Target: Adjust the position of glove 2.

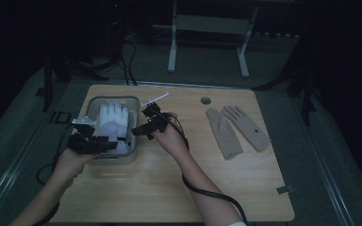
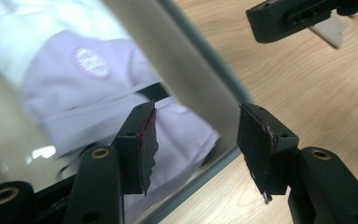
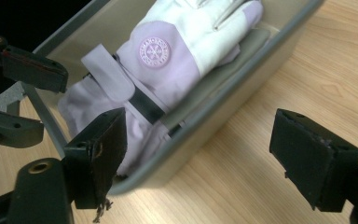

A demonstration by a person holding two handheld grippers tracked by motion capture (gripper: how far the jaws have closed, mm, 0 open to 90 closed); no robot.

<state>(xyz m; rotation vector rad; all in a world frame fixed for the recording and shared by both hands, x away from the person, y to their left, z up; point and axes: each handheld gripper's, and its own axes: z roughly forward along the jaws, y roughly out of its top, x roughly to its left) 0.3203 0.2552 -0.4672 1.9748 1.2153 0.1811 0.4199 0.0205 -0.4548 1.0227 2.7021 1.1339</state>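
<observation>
Lilac-white glove (image 3: 168, 60) in grey bin (image 3: 242, 88), both grippers' jaws open (empty) over its rim

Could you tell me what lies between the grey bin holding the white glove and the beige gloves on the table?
In the high view, the right hand-held gripper and its hand lie between the grey bin and the beige gloves; otherwise bare wooden table.

Dim overhead picture; two brighter, partly blurred close-ups.
The high view is dark and bluish, its surroundings nearly black. In the left gripper view the glove (image 2: 98, 88) is smeared with blur, with glare low left; the right gripper view is sharper.
</observation>
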